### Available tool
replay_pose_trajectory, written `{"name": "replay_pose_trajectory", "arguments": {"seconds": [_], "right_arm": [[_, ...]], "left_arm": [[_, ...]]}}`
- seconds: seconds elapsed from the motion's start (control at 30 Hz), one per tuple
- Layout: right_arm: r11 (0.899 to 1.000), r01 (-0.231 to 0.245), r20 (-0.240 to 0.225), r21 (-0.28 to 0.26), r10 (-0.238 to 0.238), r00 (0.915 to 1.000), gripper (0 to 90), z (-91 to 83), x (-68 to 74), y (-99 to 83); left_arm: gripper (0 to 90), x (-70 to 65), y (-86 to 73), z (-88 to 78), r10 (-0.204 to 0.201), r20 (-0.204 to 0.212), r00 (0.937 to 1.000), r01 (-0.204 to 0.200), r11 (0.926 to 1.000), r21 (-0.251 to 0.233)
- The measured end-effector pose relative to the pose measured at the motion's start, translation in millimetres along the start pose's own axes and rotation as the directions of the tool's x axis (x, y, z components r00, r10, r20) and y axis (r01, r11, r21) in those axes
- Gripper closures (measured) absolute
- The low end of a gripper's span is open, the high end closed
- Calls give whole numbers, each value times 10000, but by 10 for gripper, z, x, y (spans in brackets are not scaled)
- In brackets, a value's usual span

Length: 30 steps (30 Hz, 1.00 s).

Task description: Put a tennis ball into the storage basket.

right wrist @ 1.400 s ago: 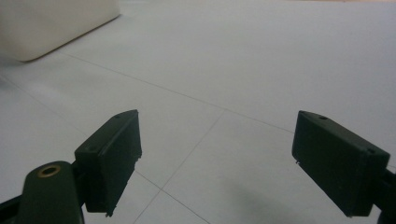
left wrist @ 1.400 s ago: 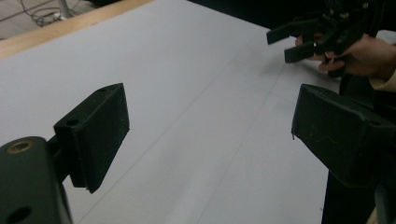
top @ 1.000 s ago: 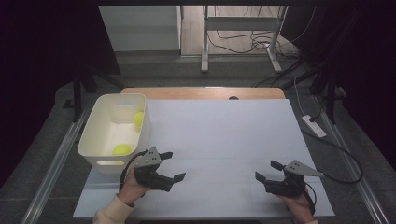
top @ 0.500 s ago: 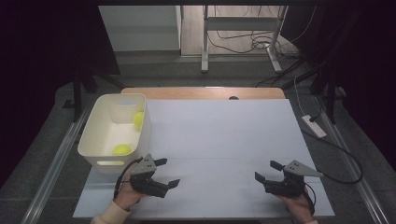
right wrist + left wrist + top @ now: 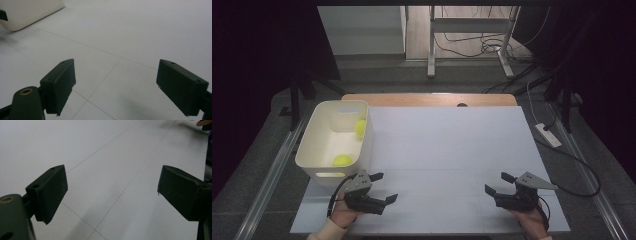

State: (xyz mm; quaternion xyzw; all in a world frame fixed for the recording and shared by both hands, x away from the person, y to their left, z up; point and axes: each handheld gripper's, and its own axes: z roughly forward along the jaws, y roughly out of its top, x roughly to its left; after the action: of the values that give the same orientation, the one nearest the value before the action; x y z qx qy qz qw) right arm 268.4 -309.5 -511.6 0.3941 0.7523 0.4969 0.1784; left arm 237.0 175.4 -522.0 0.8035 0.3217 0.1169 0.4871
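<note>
Left hand-held gripper (image 5: 384,187) wide open (holding nothing).

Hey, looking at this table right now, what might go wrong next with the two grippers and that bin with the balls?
1. The left gripper sits low on the table, close beside the white bin; a careless swing might knock or shift the bin.
2. Both yellow balls lie deep inside the bin; reaching in with open jaws could catch the rim, and a round ball may slip from the flat jaws.
3. The right gripper trails a cable across the table edge, which might snag.
</note>
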Motion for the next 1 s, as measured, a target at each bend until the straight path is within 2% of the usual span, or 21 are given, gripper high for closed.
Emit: {"name": "replay_pose_trajectory", "arguments": {"seconds": [0.3, 1.0], "right_arm": [[9999, 119, -250, 14, -119, 9996, 156, 2, 21, -8], [9999, 75, -238, 97, -73, 9997, 155, 22, 2, -16]], "left_arm": [[99, 38, -31, -42, -142, -162, 9998, 138, 9997, -224], [99, 37, -18, -33, -187, -85, 9998, 184, 9994, -299]]}}
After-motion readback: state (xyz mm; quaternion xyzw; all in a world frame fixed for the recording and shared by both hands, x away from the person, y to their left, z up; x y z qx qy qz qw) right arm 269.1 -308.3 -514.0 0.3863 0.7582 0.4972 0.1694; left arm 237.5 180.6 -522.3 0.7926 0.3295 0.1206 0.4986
